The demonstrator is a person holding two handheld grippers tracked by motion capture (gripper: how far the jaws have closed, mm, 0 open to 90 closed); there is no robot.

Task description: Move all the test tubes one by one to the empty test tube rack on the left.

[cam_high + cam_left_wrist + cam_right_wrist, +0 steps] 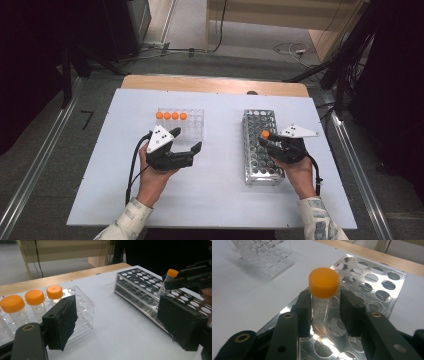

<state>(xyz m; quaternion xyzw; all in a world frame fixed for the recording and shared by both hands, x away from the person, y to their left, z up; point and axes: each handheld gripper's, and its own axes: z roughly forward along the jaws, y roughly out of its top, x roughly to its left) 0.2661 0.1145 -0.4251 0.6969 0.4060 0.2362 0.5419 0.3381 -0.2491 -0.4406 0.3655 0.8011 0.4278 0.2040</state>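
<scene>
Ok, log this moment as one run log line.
right gripper: around orange-capped tube, tube in metal rack hole, grip unclear | left gripper: open, empty, beside clear rack

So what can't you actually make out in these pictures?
- Right gripper view: the tube's lower end, hidden behind the right gripper and the metal rack's top plate; whether it sits in a hole is unclear.
- Left gripper view: the leftmost tubes in the clear rack, cut off by the edge.
- High view: tube markings, too small.

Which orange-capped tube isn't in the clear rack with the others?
The tube between the right gripper jaws, over the metal rack. The other four stand in the clear rack.
</scene>
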